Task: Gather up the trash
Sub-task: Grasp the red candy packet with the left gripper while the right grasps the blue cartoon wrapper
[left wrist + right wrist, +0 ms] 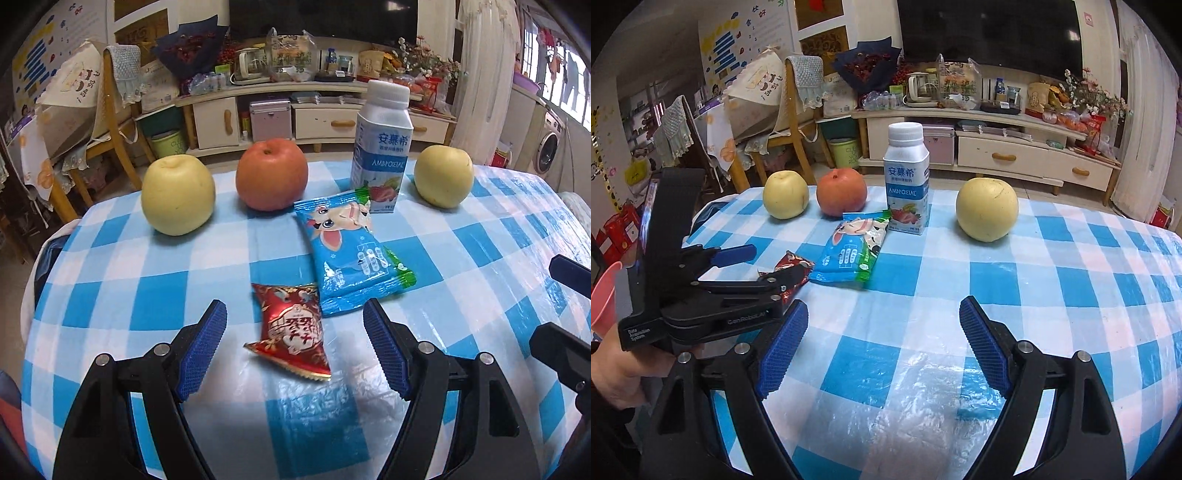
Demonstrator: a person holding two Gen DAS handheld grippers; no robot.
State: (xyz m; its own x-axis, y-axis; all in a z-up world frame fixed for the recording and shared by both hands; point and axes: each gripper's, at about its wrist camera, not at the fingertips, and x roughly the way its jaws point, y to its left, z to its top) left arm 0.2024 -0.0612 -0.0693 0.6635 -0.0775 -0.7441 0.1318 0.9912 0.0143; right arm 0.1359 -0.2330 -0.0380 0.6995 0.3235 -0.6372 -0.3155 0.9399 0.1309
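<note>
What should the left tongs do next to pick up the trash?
Probably ease the left tongs forward and down, then close on the red wrapper. The tongs are open, and the wrapper lies flat on the checked tablecloth right between them, nearer than the blue wrapper.

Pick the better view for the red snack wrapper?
Left wrist. The red snack wrapper lies whole and unobstructed between the open left claw fingers. In the right wrist view it is small, partly hidden behind that claw's lower finger.
</note>
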